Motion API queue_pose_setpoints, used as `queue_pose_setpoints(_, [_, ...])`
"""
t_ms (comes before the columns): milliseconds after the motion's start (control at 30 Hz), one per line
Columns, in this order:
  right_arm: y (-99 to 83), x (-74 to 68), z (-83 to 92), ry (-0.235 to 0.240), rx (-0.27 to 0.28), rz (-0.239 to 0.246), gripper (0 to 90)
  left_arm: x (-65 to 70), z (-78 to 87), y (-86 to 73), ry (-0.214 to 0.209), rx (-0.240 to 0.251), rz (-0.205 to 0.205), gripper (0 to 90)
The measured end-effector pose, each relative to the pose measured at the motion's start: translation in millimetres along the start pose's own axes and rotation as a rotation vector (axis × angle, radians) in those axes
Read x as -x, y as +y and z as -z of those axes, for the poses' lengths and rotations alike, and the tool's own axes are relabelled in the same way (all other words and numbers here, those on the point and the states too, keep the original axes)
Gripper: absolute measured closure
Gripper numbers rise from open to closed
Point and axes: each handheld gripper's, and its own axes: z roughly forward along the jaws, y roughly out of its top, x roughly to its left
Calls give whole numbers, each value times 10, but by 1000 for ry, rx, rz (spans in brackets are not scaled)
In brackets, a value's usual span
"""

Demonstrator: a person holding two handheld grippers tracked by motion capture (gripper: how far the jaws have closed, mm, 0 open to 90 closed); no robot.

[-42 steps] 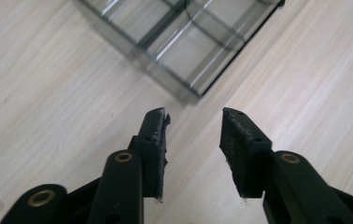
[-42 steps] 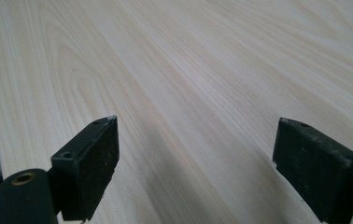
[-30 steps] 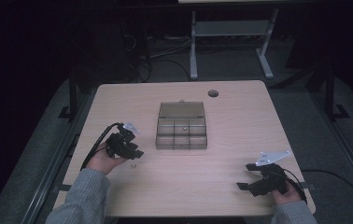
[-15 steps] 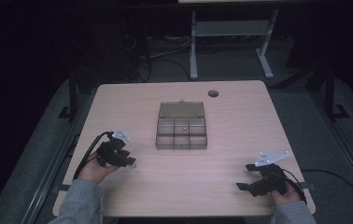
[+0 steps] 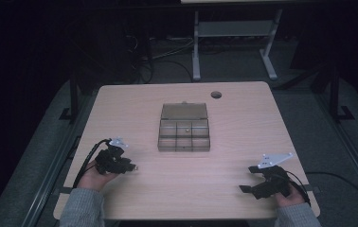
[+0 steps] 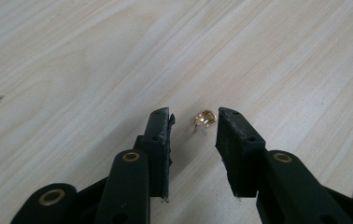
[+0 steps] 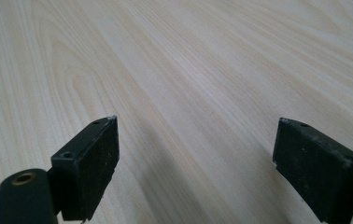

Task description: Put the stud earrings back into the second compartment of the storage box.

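At the lower left of the high view, the left tool (image 5: pixel 133 167) has just been closing around a small gold part (image 6: pixel 205 118) lying on the tabletop (image 5: pixel 243 118), not yet gripped; it could be flicked away if one pad touches first. At the lower right, the right tool (image 5: pixel 248 178) is held wide open and empty.

small brass part (image 6: pixel 205 118) too tiny to identify, organiser box (image 5: pixel 184 128) contents unclear
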Motion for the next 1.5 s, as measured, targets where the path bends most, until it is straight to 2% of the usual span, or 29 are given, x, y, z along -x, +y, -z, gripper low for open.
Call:
queue_pose_setpoints(233, [25, -9, -18, 8, -6, 16, 145, 25, -50, -29, 2, -4, -4, 700])
queue_pose_setpoints(400, [32, -15, -19, 12, -10, 11, 145, 44, -90, -9, 0, -18, -15, 722])
queue_pose_setpoints(433, [32, -15, -19, 12, -10, 11, 145, 43, -97, -3, 2, -20, -28, 729])
queue_pose_setpoints(700, [32, -9, -18, 12, -8, 16, 145, 48, -137, 8, -3, -39, -36, 778])
queue_pose_setpoints(833, [31, -6, -16, 11, -6, 16, 145, 52, -148, 11, -13, -45, -44, 840])
queue_pose_setpoints(1067, [32, -6, -15, 10, -4, 17, 145, 57, -133, 3, 4, -28, -44, 843])
queue_pose_setpoints(1500, [31, -1, -17, 12, -4, 15, 145, 70, -104, 26, -1, -9, -42, 844])
